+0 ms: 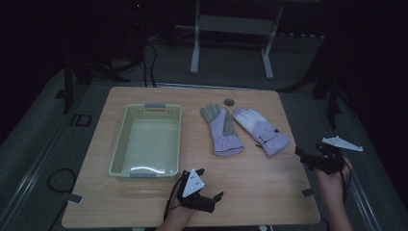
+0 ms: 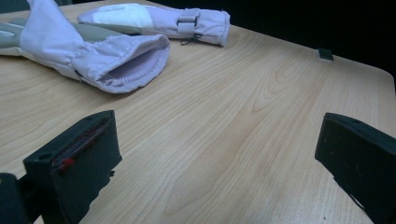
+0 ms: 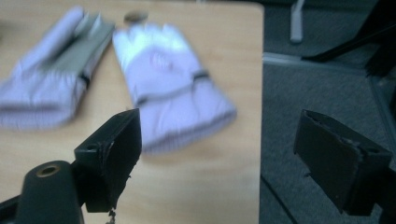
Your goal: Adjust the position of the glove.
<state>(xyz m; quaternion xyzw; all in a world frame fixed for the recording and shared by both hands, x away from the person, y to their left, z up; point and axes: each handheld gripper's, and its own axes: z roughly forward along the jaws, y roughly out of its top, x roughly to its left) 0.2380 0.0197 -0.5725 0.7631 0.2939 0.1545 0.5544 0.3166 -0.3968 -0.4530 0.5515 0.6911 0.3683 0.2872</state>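
Worktop (image 1: 269, 192): pale wood-grain surface, smooth, faint sheen. Basket (image 1: 120, 144): light green plastic, perforated walls, glossy floor. 2 gloves (image 1: 222, 130) (image 1: 262, 130): soft matt lilac cloth with grey and white panels; ribbed knit lining at the cuff (image 2: 135, 70). Tool jaws: matt black.

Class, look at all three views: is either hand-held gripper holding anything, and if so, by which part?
Nothing is held. The left hand-held gripper and the right hand-held gripper both stand open and empty, apart from the two gloves.

Legible text: "ID" in dark letters | on the grey carpeted floor (image 1: 57, 126) left of the light wooden table (image 1: 269, 187) | no other readable markings
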